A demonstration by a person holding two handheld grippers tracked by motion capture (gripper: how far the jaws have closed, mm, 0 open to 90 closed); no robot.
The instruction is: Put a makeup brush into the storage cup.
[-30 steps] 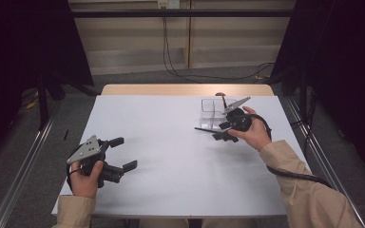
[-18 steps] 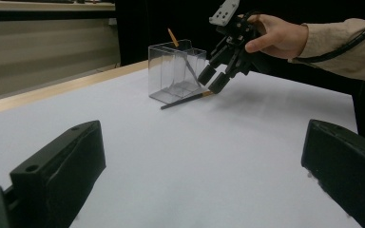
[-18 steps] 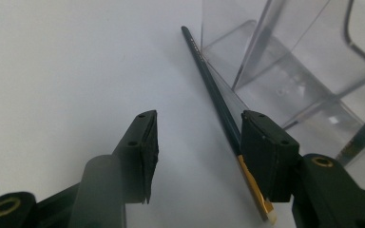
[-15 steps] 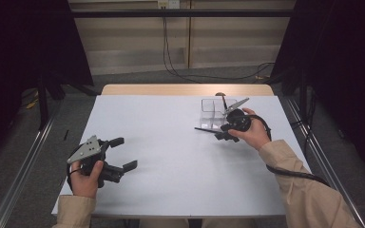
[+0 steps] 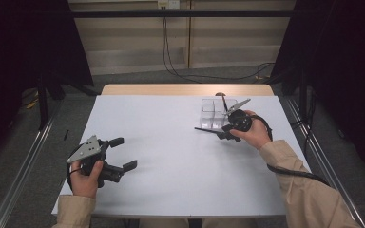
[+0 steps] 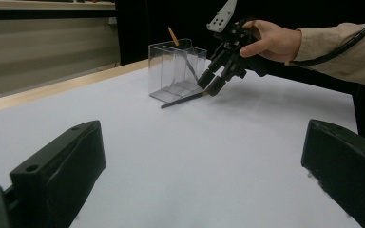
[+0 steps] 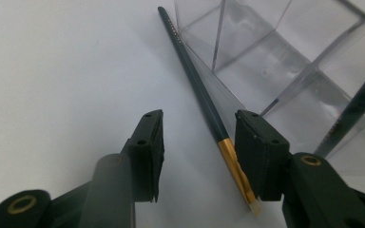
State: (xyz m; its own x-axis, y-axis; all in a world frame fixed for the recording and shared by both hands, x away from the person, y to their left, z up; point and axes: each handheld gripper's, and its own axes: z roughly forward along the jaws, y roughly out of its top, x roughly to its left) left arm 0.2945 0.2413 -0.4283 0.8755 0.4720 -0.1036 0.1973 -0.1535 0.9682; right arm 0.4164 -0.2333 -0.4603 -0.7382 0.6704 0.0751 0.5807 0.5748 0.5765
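Observation:
A dark green pencil (image 7: 195, 80) with a gold ferrule lies on the white table beside a clear plastic organizer (image 7: 266, 52). My right gripper (image 7: 197, 128) points down over the pencil's ferrule end. Its jaws have just been closing, with the pencil between them close to the right-hand pad and a gap at the left-hand one. From above, the right gripper (image 5: 223, 133) sits at the organizer (image 5: 214, 111) and the pencil (image 5: 206, 129) points left. A second pencil (image 5: 224, 102) stands inside the organizer. My left gripper (image 5: 123, 153) rests open at the front left, holding nothing.
The white sheet (image 5: 180, 156) covers most of the table, and a wooden strip (image 5: 185, 89) shows at its far edge. A cable (image 5: 294, 172) trails from the right gripper along the sleeve. Metal rails (image 5: 24, 171) run along both sides of the table.
The right hand has barely shifted beside the organizer. The left hand and its gripper have stayed where they were.

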